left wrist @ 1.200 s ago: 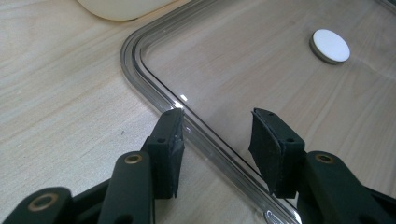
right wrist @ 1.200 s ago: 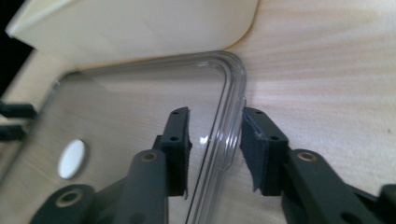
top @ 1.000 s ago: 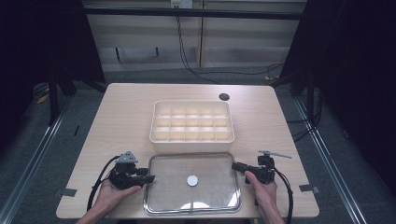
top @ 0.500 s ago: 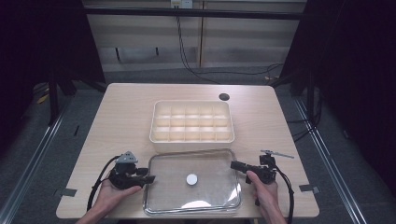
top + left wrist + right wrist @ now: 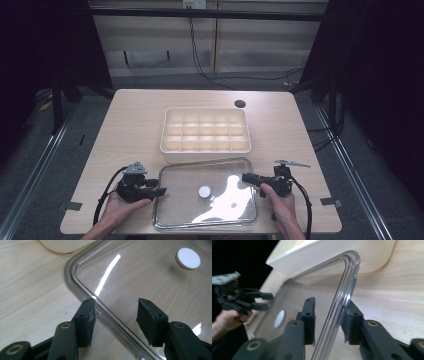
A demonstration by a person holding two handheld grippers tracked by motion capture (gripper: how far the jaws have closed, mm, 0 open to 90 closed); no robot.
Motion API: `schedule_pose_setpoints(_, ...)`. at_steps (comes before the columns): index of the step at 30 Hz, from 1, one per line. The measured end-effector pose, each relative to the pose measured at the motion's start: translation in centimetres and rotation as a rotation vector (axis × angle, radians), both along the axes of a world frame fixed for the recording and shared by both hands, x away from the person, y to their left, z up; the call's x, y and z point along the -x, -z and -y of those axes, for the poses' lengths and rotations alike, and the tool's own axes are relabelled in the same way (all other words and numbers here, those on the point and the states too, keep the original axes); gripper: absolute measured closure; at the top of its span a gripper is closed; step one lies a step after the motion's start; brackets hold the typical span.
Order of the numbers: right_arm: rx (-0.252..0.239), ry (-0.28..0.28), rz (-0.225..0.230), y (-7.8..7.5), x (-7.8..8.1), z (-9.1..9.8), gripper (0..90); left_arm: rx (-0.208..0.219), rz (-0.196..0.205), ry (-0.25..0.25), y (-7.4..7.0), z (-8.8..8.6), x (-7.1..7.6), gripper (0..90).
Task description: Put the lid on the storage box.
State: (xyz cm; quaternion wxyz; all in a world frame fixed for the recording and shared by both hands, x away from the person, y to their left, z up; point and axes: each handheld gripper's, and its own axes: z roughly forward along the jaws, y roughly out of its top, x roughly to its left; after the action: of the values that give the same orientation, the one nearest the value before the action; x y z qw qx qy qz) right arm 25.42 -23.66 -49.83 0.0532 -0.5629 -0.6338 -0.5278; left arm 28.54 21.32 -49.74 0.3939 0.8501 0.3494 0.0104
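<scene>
A clear lid [image 5: 190, 210] with a white knob [image 5: 204, 191] lies on the wooden table [image 5: 135, 125], just in front of a cream compartment tray [image 5: 206, 110]. My left gripper [image 5: 161, 191] is at the lid's left edge. In the left gripper view its jaws [image 5: 116, 302] straddle the rim of the lid [image 5: 150, 272]; they have just been opening and the pads stand apart from it. My right gripper [image 5: 245, 176] holds the lid's right edge. In the right gripper view the lid's rim [image 5: 347, 272] runs between the jaws of the right gripper [image 5: 329, 302], which are closed on it.
A small dark round hole [image 5: 240, 103] sits in the table behind the tray's right corner. The lid's front edge lies close to the table's front edge. Bare wood stretches left and right of the tray. In the right gripper view, the left gripper [image 5: 265, 301] shows beyond the knob [image 5: 280, 318].
The bright glare on the lid has grown and spread toward its right half. Both hands stay at the lid's edges with little shift.
</scene>
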Motion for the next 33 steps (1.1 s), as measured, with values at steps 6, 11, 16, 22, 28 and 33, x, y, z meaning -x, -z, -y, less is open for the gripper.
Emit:
schedule_pose_setpoints(6, -0.024, 0.007, 0.027, -0.35, 0.34, 0.21, 72.4, -0.004, 0.008, -0.008, 0.02, -0.04, -0.01, 38.7)
schedule_pose_setpoints(11, -0.025, 0.007, 0.043, -0.54, 0.51, 0.27, 73.1, 0.015, -0.006, -0.016, 0.08, -0.15, -0.15, 34.3)
schedule_pose_setpoints(16, -0.028, 0.0, 0.066, -0.9, 0.71, 0.29, 73.5, 0.044, -0.033, -0.018, 0.14, -0.19, -0.3, 30.9)
schedule_pose_setpoints(22, -0.022, -0.001, 0.074, -1.05, 0.84, 0.3, 73.5, 0.066, -0.058, -0.005, 0.15, -0.11, -0.38, 33.2)
schedule_pose_setpoints(28, 0.004, 0.0, 0.061, -0.95, 0.72, 0.19, 71.7, 0.08, -0.066, -0.03, -0.05, -0.27, -0.31, 39.5)
schedule_pose_setpoints(33, 0.039, 0.006, 0.053, -0.86, 0.62, 0.03, 70.4, 0.097, -0.069, -0.033, -0.3, -0.48, -0.28, 42.7)
